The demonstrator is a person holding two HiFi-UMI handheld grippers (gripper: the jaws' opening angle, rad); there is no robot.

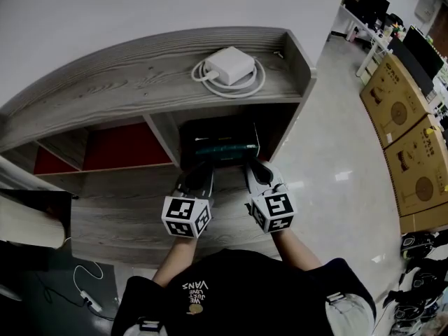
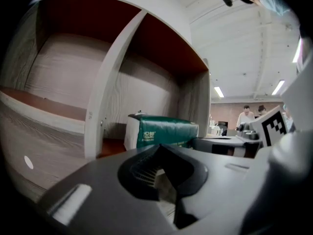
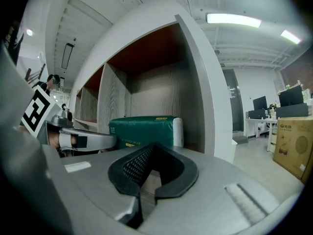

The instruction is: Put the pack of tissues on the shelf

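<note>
The green pack of tissues (image 1: 225,149) lies inside the shelf's dark right compartment (image 1: 280,128), just under the top board. In the left gripper view the pack (image 2: 166,131) rests on the compartment floor, its white end turned left. The right gripper view shows the pack (image 3: 142,129) straight ahead, beside the shelf's side wall. My left gripper (image 1: 198,177) and right gripper (image 1: 255,170) hover side by side just in front of the pack, apart from it. Both are shut with nothing between their jaws.
A white power adapter with a coiled cable (image 1: 229,66) lies on the shelf's top board. Red-backed compartments (image 1: 126,148) open to the left. Cardboard boxes (image 1: 402,110) stand at the right across the glossy floor. A cable and plug (image 1: 87,296) lie at lower left.
</note>
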